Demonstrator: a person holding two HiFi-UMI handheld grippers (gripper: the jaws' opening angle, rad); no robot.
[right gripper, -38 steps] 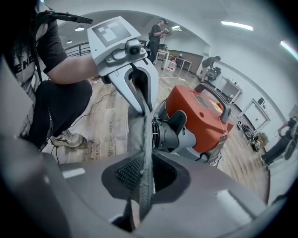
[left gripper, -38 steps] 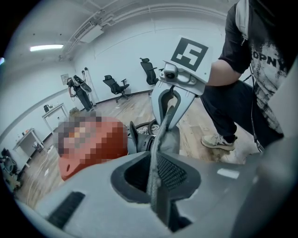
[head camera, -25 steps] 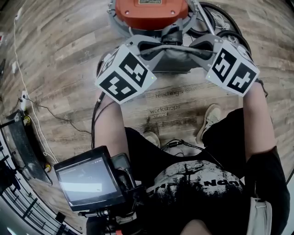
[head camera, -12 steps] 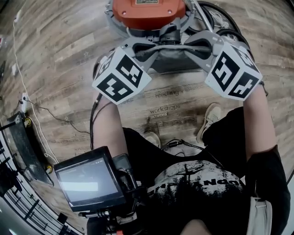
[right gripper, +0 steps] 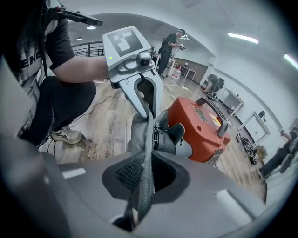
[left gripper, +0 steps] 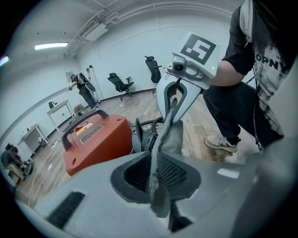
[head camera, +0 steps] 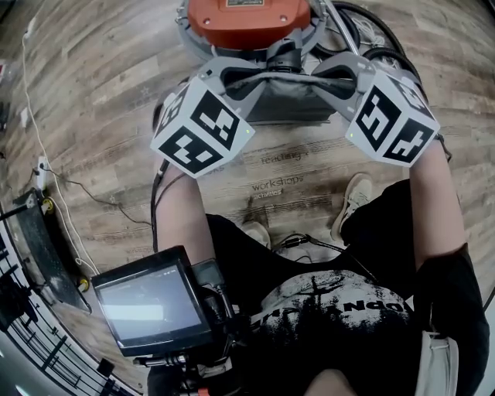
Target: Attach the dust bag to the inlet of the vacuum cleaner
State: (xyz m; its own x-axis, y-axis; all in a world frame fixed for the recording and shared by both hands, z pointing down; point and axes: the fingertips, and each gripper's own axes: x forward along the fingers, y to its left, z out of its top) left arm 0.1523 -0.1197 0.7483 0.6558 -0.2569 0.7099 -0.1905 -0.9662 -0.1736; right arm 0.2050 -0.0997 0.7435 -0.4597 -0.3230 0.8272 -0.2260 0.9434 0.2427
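Observation:
The orange vacuum cleaner (head camera: 247, 19) stands on the wood floor at the top of the head view, its black inlet (head camera: 283, 56) facing me. The grey dust bag (head camera: 290, 99) hangs stretched between both grippers just in front of the inlet. My left gripper (head camera: 264, 81) is shut on the bag's left edge, with the fabric (left gripper: 156, 186) pinched between its pads. My right gripper (head camera: 315, 80) is shut on the right edge (right gripper: 142, 188). In the right gripper view the inlet (right gripper: 166, 137) sits right behind the taut bag, and whether they touch is hidden.
A black hose (head camera: 387, 58) coils beside the vacuum at the upper right. A white cable (head camera: 35, 147) runs along the floor at the left. My shoes (head camera: 354, 197) stand just behind the bag. Office chairs (left gripper: 122, 82) and people stand far off.
The left gripper's marker cube has drifted slightly to the left. Both grippers still hold the bag in front of the inlet as before.

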